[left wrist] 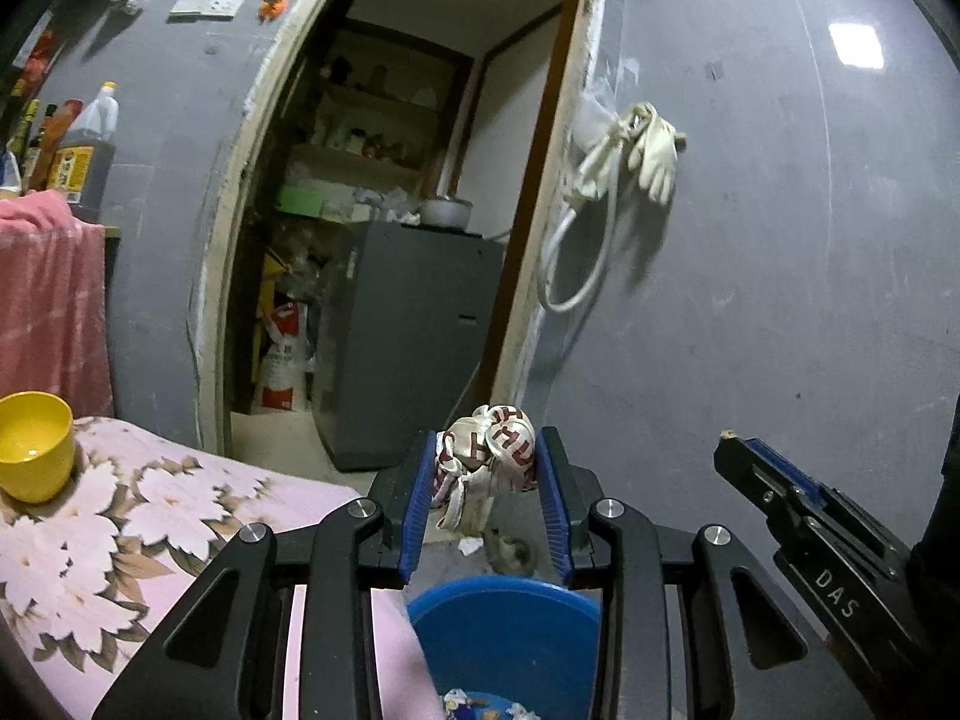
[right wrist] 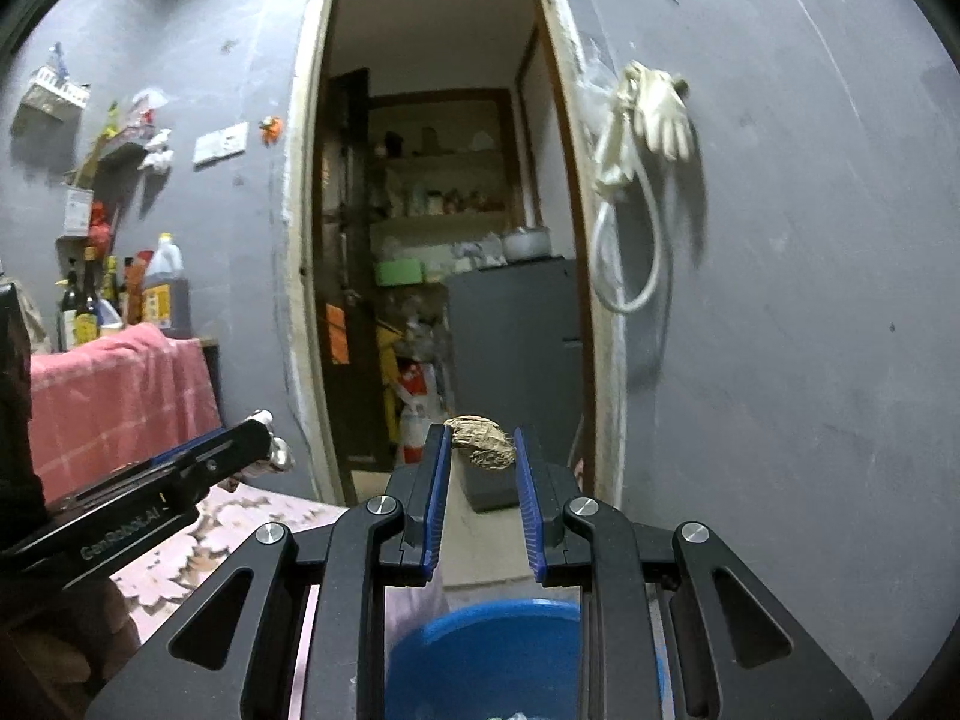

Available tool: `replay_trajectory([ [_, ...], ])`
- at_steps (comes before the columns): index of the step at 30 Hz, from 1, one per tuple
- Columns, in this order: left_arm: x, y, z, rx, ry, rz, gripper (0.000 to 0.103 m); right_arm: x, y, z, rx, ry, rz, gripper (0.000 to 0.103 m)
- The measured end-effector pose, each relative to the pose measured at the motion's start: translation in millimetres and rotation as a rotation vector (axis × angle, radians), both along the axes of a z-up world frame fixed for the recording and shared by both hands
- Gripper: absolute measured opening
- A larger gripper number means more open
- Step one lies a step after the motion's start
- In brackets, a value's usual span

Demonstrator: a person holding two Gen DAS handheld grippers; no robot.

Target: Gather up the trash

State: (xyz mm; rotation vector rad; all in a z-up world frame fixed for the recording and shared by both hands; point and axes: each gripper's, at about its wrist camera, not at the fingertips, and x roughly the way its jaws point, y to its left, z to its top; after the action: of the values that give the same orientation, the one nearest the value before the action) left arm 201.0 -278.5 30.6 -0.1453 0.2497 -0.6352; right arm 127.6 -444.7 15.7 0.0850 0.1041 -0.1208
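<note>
Left claw [left wrist: 487,461] clamps 1 crumpled wrapper [left wrist: 489,450] | right claw [right wrist: 480,450] pinches 1 brown scrap [right wrist: 485,441] | 1 blue bin [left wrist: 510,636] below

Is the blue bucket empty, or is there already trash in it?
Not empty. In the left wrist view, crumpled scraps lie at the bottom of the bucket. How full it is cannot be told.

I see the round blue plastic bin [left wrist: 504,642] below both grippers, beside the flower-printed pink tablecloth's [left wrist: 120,540] right edge; a yellow plastic cup [left wrist: 33,447] sits at its left edge.
</note>
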Motion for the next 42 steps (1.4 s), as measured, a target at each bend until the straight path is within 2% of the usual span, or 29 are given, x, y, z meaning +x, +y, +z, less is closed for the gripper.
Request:
replay_trajectory([
  [7, 5.9, -23.6, -18.2, 0.066, 0.048, -0.017, 0.029, 2.5, -20.6, -23.7, 0.044, 0.063, -0.025, 0.02],
  [18, 32.3, -51.1, -58.6, 0.173, 0.245, -0.076, 0.03, 18.2, -31.2, -58.3, 0.097, 0.191, -0.031, 0.02],
  [27, 51.5, -58.6, -86.4, 0.211, 0.419, -0.144, 0.035, 32.3, -37.8, -75.8, 0.143, 0.279, -0.027, 0.02],
  [33, 53.2, -57.3, -87.8, 0.213, 0.431, -0.136, 0.039, 33.4, -41.2, -79.3, 0.162, 0.311, -0.037, 0.024],
  [35, 52.4, -56.7, -86.4, 0.213, 0.425, -0.132, 0.043, 32.9, -42.1, -78.6, 0.163, 0.318, -0.04, 0.027],
  [40, 47.8, -51.6, -78.0, 0.207, 0.395, -0.116, 0.044, 28.6, -41.9, -73.6, 0.164, 0.309, -0.046, 0.027],
  [42, 45.0, -47.5, -74.2, 0.203, 0.378, -0.102, 0.048, 24.3, -40.4, -68.8, 0.162, 0.296, -0.049, 0.027],
])
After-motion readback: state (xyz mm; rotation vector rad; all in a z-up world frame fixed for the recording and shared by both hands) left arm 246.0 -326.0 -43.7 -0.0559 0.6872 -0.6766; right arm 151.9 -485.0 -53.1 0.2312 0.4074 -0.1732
